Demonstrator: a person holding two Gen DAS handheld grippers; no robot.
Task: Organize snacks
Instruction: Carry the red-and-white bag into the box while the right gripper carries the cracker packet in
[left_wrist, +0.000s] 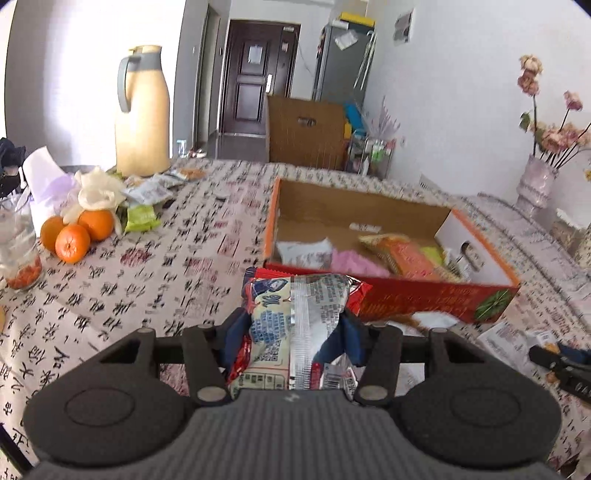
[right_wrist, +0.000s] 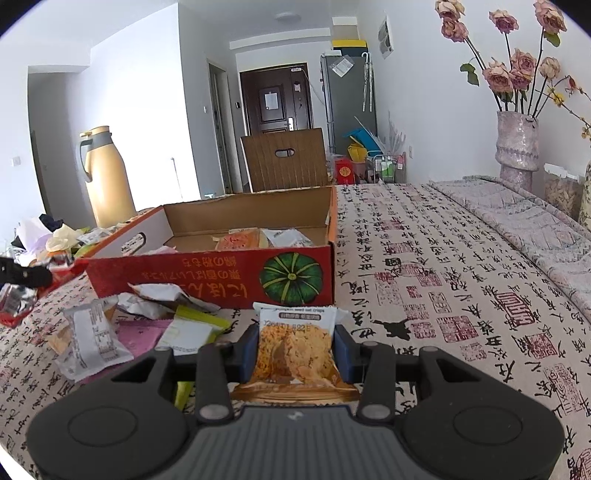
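Observation:
My left gripper (left_wrist: 297, 325) is shut on a red and white snack packet (left_wrist: 295, 328), held above the table just before the near wall of the red cardboard box (left_wrist: 417, 295). The box holds several snack packets (left_wrist: 369, 254). My right gripper (right_wrist: 295, 343) is shut on an orange crisp packet (right_wrist: 295, 350), low over the table in front of the same box (right_wrist: 221, 273). The left gripper's tip (right_wrist: 22, 275) with its packet shows at the far left of the right wrist view. Loose snack packets (right_wrist: 96, 339) lie on the cloth left of my right gripper.
A yellow thermos jug (left_wrist: 142, 114), three oranges (left_wrist: 75, 232), a glass (left_wrist: 18, 251) and more packets (left_wrist: 147, 199) sit at the table's left. A vase of flowers (right_wrist: 517, 144) stands at the right. A wooden chair (right_wrist: 286, 158) is behind the table.

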